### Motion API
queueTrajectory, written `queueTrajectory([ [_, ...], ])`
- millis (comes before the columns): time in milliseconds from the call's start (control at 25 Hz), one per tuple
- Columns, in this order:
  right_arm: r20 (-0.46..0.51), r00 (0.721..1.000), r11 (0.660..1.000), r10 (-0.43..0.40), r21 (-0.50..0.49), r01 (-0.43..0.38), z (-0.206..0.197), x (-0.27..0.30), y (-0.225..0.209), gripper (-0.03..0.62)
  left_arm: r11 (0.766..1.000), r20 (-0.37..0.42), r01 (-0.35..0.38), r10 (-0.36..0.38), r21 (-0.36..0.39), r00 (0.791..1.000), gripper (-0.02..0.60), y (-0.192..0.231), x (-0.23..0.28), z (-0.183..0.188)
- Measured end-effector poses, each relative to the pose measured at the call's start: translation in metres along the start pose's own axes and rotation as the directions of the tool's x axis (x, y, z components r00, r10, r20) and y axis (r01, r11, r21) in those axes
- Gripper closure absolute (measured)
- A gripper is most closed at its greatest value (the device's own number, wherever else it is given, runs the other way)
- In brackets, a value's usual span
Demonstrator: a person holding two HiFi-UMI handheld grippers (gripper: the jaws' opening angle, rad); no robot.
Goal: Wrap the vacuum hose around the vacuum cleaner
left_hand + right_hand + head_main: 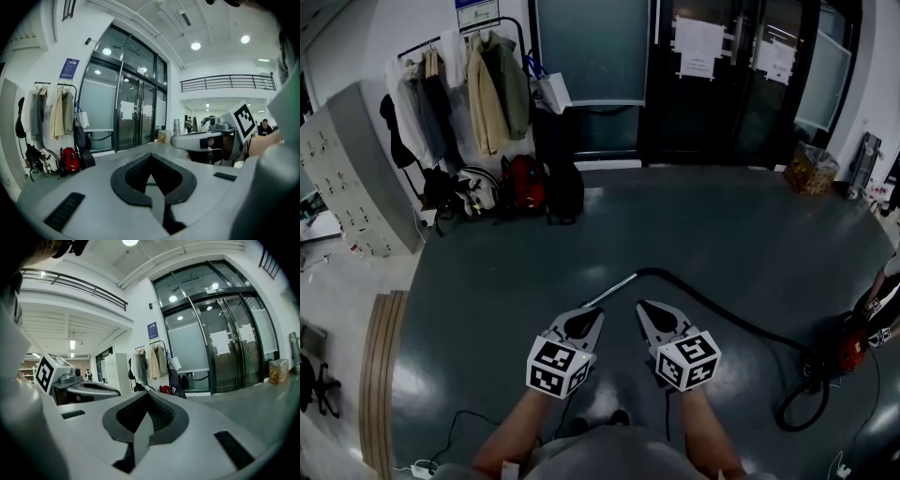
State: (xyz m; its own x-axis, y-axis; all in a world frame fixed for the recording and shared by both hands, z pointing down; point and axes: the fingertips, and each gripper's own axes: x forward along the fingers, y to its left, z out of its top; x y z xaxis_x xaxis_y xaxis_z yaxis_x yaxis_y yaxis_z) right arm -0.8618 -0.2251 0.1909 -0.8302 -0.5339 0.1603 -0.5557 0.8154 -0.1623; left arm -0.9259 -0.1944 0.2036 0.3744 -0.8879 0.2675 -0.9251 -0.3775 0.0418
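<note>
In the head view a black vacuum hose point(722, 314) lies on the dark floor. It runs from a silver wand point(614, 289) just ahead of my grippers, curves right, and loops point(797, 412) beside the red vacuum cleaner point(853, 345) at the right edge. My left gripper point(591, 314) point(151, 155) and right gripper point(645, 307) point(149, 398) are held side by side above the floor, short of the wand. Both are shut with nothing between the jaws. Each gripper view shows the other gripper beside it: the right gripper point(206, 139), the left gripper point(86, 387).
A coat rack point(478, 84) with jackets, with bags point(520, 183) below it, stands at the back left next to grey lockers point(347, 178). Glass doors point(722, 75) close the far side. A thin cable point(459, 422) and power strip point(417, 466) lie at the lower left.
</note>
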Motion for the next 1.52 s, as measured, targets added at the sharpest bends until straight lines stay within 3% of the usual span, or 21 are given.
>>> queueTrajectory([
  [440,-0.028,0.999,0.999,0.024,0.036,-0.023,-0.018,-0.002,-0.041,0.589,0.997,-0.048,-0.068,0.069,0.024,0.996,0.574,0.002,0.034,-0.008],
  [840,-0.069,0.997,0.997,-0.021,0.069,0.026,-0.031,0.032,-0.075,0.589,0.998,-0.078,-0.061,0.062,0.013,0.995,0.574,0.038,0.065,-0.018],
  [1160,-0.136,0.99,0.995,-0.042,0.085,0.054,-0.044,0.105,-0.112,0.589,1.0,-0.125,-0.006,0.003,-0.021,0.992,0.574,0.104,0.127,-0.042],
  [1360,-0.175,0.972,0.978,-0.156,0.111,0.177,-0.058,0.169,-0.155,0.588,0.999,-0.185,0.029,-0.034,-0.032,0.982,0.574,0.161,0.174,-0.063],
  [1520,-0.231,0.956,0.97,-0.18,0.119,0.211,-0.067,0.21,-0.182,0.588,0.997,-0.23,0.062,-0.071,-0.046,0.971,0.574,0.199,0.207,-0.079],
])
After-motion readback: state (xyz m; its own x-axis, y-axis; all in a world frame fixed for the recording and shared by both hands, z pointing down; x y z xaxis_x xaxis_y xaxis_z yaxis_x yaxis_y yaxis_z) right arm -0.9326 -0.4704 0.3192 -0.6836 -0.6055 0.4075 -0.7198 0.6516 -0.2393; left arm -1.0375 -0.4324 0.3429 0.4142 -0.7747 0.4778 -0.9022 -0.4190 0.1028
